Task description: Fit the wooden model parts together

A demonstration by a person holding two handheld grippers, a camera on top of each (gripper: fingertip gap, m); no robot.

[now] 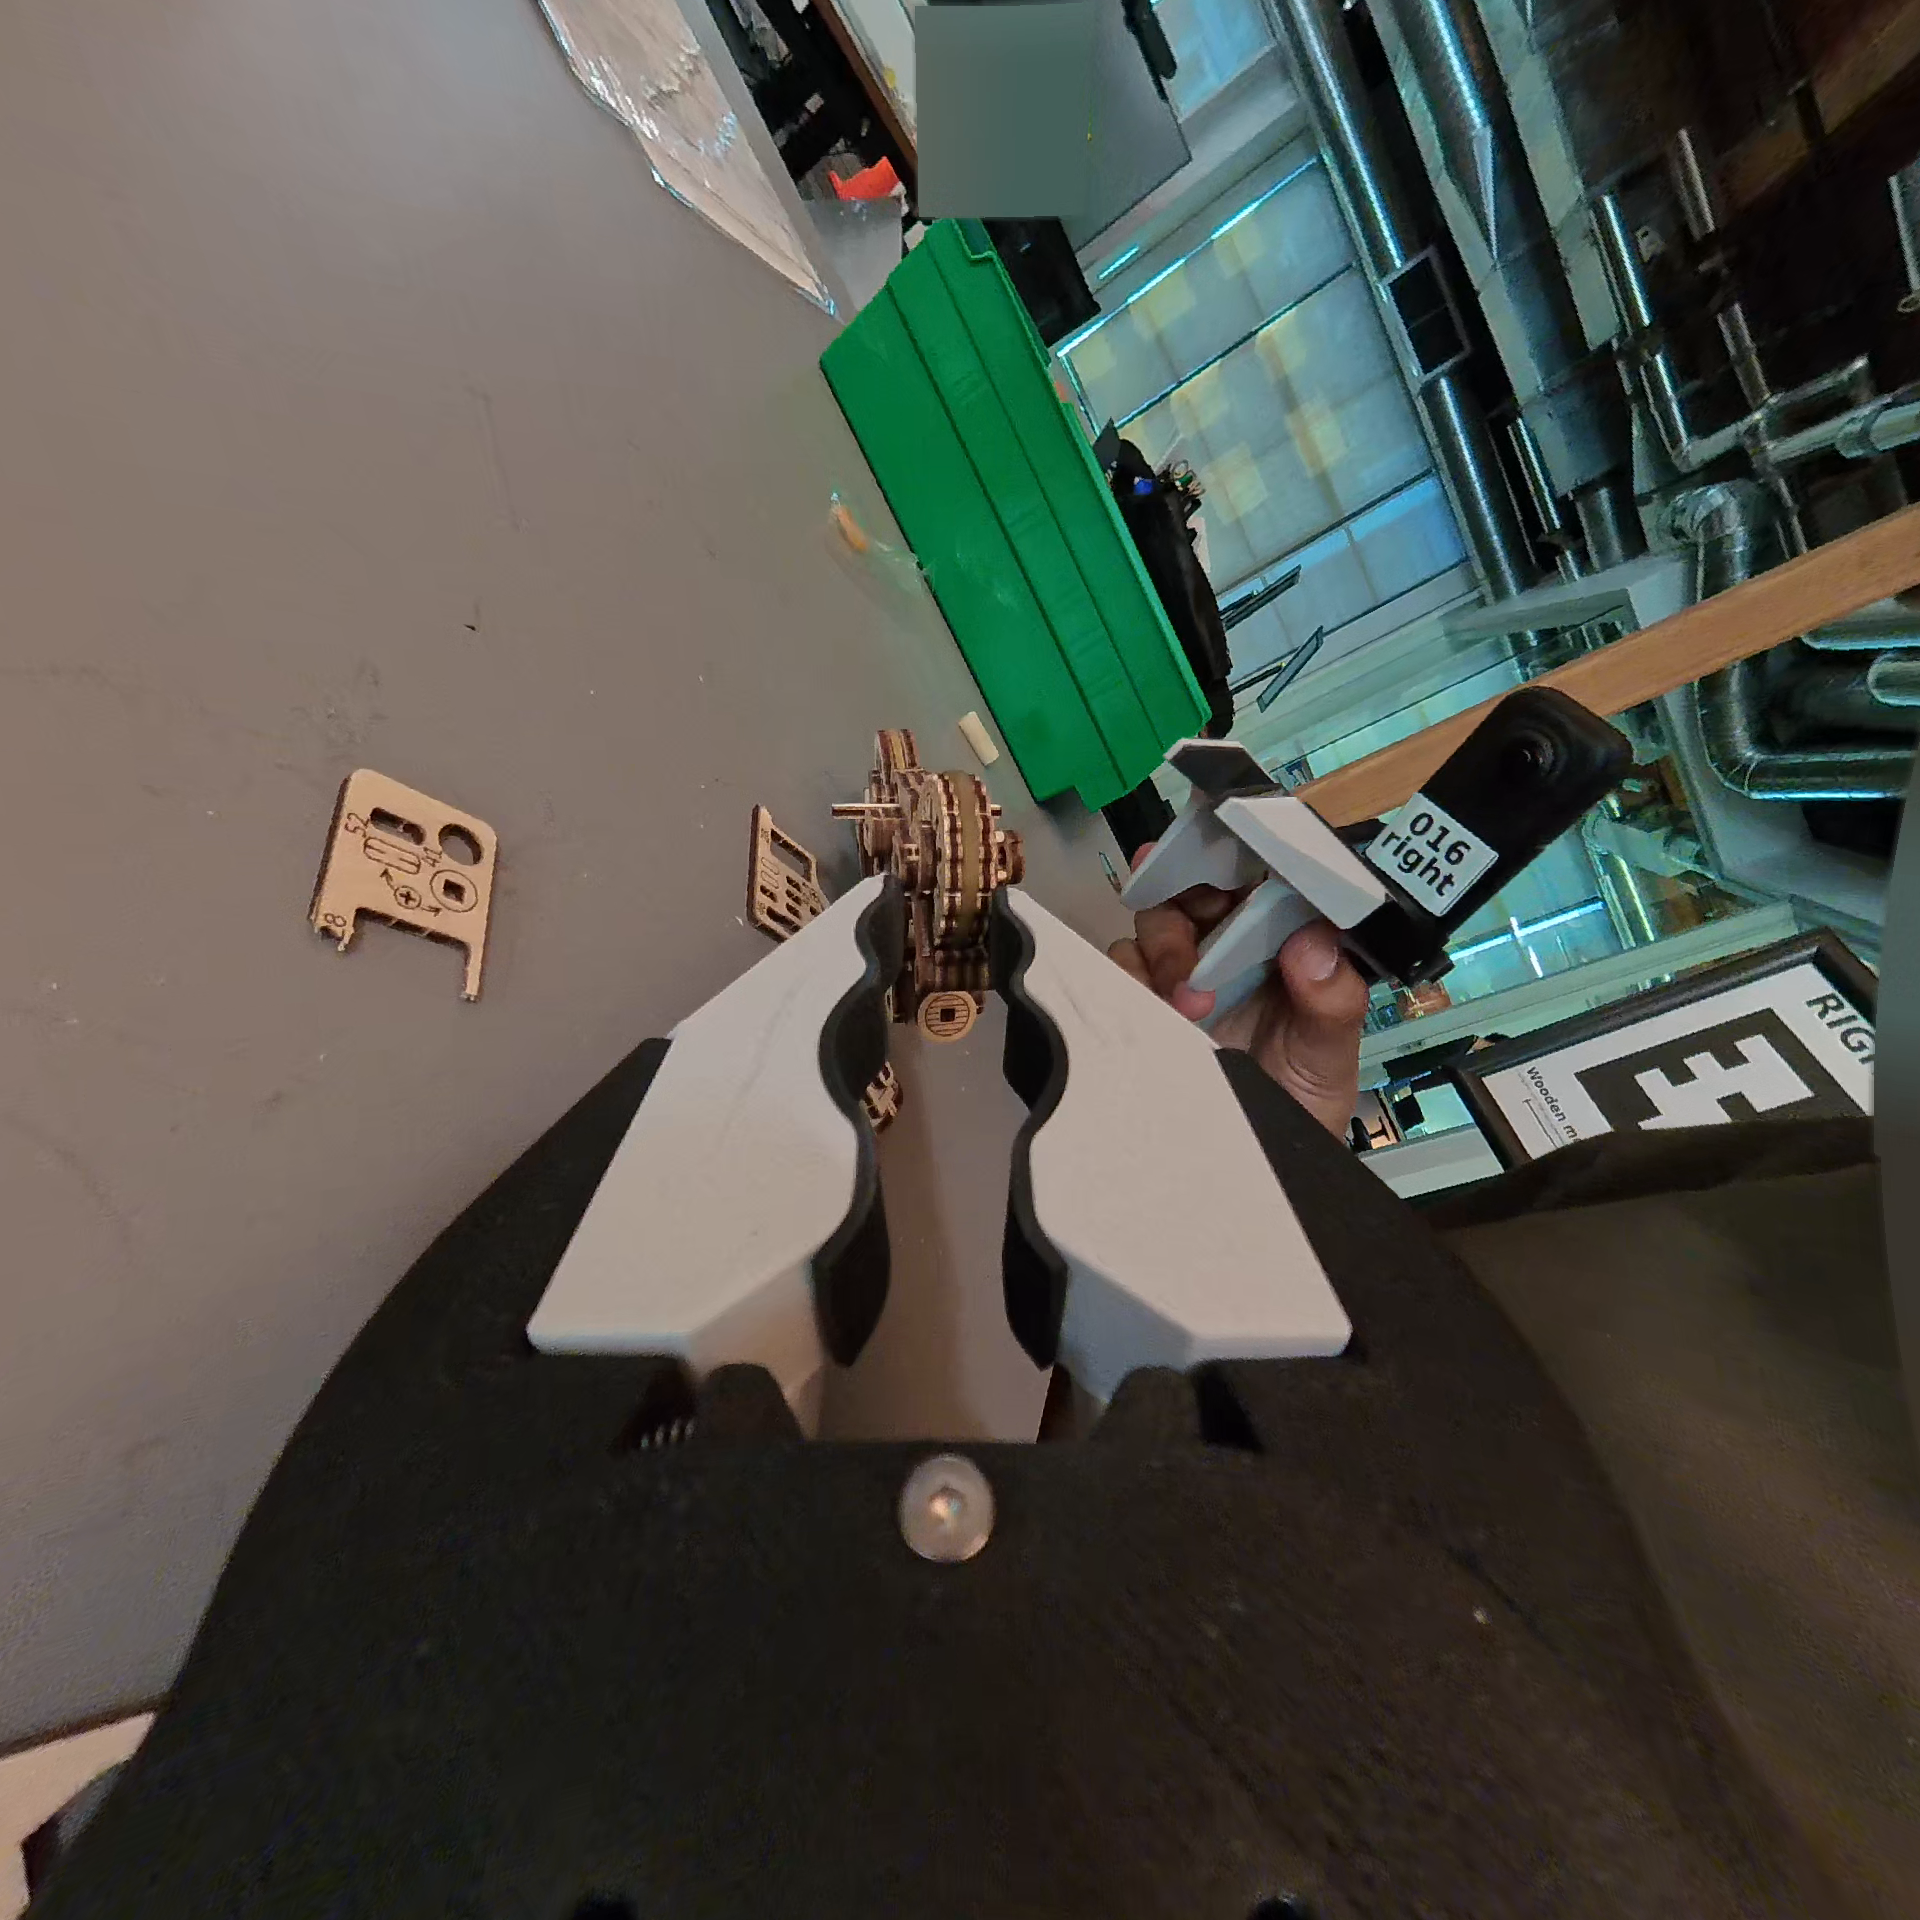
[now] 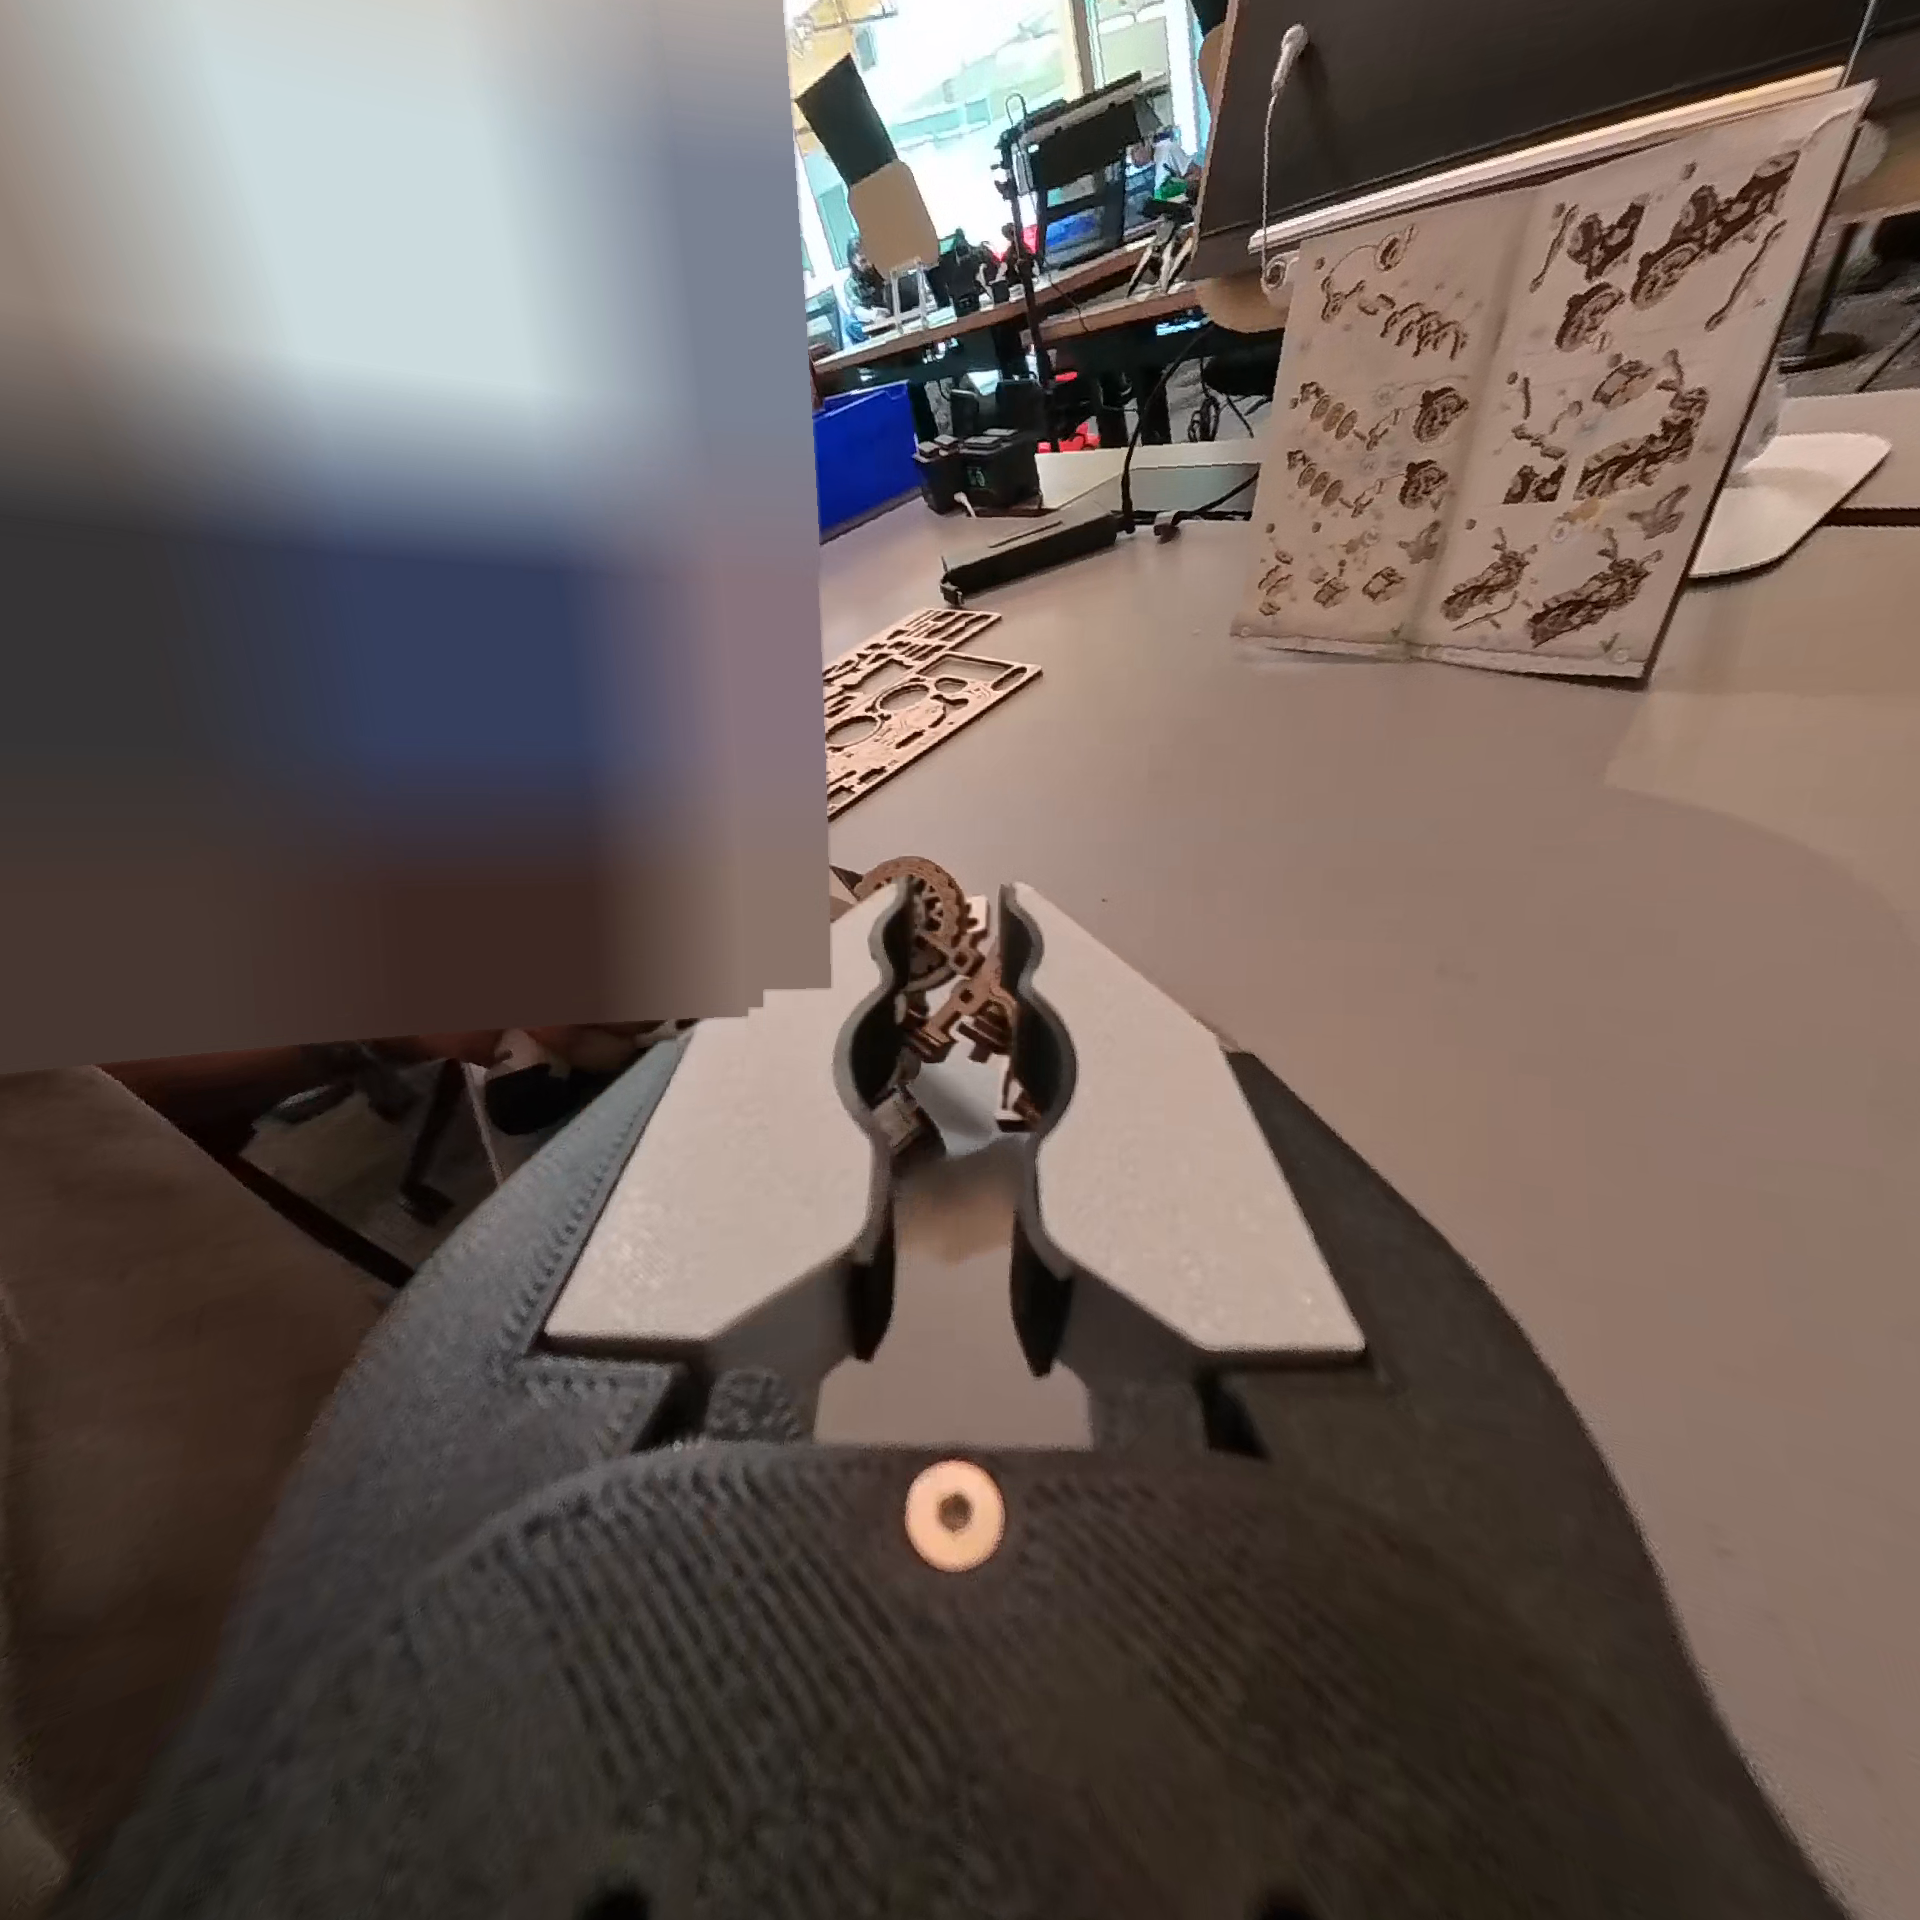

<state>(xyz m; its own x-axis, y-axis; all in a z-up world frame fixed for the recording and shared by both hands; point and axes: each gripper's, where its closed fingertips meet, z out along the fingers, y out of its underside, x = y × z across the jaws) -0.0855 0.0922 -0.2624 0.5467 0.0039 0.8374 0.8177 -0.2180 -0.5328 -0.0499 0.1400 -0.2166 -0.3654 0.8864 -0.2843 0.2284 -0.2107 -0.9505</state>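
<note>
In the left wrist view my left gripper (image 1: 940,909) is shut on a stacked wooden gear assembly (image 1: 940,842) with a thin axle sticking out to the left, held just above the grey table (image 1: 312,416). A flat wooden part (image 1: 407,878) lies to its left, and another (image 1: 784,878) lies close beside the assembly. The right gripper (image 1: 1236,831) shows farther right, held by a hand (image 1: 1299,997). In the right wrist view my right gripper (image 2: 951,920) is shut on a curved, toothed wooden frame part (image 2: 940,956), above the table's near edge.
A green bin (image 1: 997,520) stands behind the assembly, with a plastic bag (image 1: 675,104) farther back. A punched wooden sheet (image 2: 914,686) lies ahead of the right gripper. A propped instruction sheet (image 2: 1538,416) stands at the right. A framed marker card (image 1: 1714,1049) is at the right edge.
</note>
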